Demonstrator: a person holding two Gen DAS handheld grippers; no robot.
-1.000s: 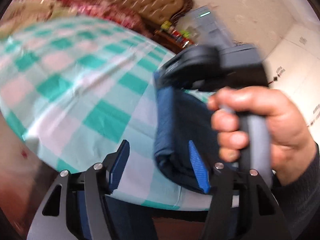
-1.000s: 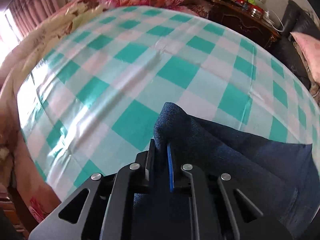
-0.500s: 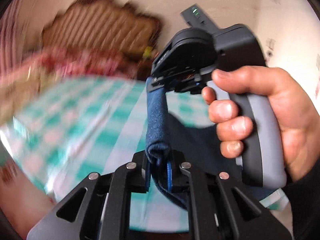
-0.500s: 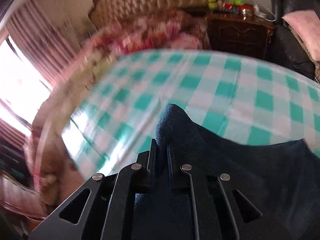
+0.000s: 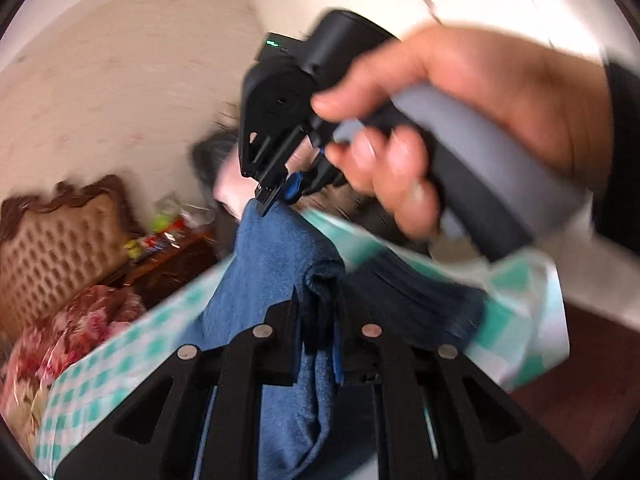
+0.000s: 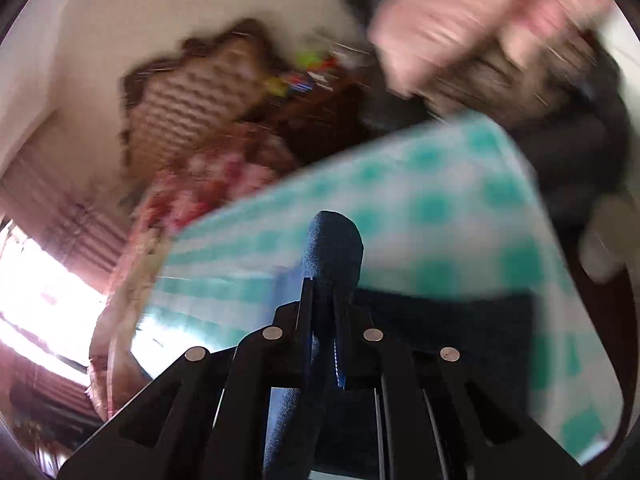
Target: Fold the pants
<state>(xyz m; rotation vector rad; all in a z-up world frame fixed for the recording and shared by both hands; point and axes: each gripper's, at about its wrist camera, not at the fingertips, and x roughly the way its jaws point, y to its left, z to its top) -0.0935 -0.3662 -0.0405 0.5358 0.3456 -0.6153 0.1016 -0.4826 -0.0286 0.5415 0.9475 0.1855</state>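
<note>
Since a second earlier, your left gripper (image 5: 318,320) had closed onto a fold of the blue denim pants (image 5: 264,280), and both grippers had swung up off the green-checked bedsheet (image 6: 440,208). Your right gripper (image 6: 322,332) stayed clenched on another fold. Your right hand (image 5: 460,120) held its gripper just ahead, the denim stretched between both.

Each camera sits just behind its own jaws, close over the pinched blue jeans (image 5: 276,264), tilted down toward the checked bedsheet (image 6: 440,200); the left view also faces the right gripper (image 5: 280,196); both share the tufted headboard (image 5: 52,232).
</note>
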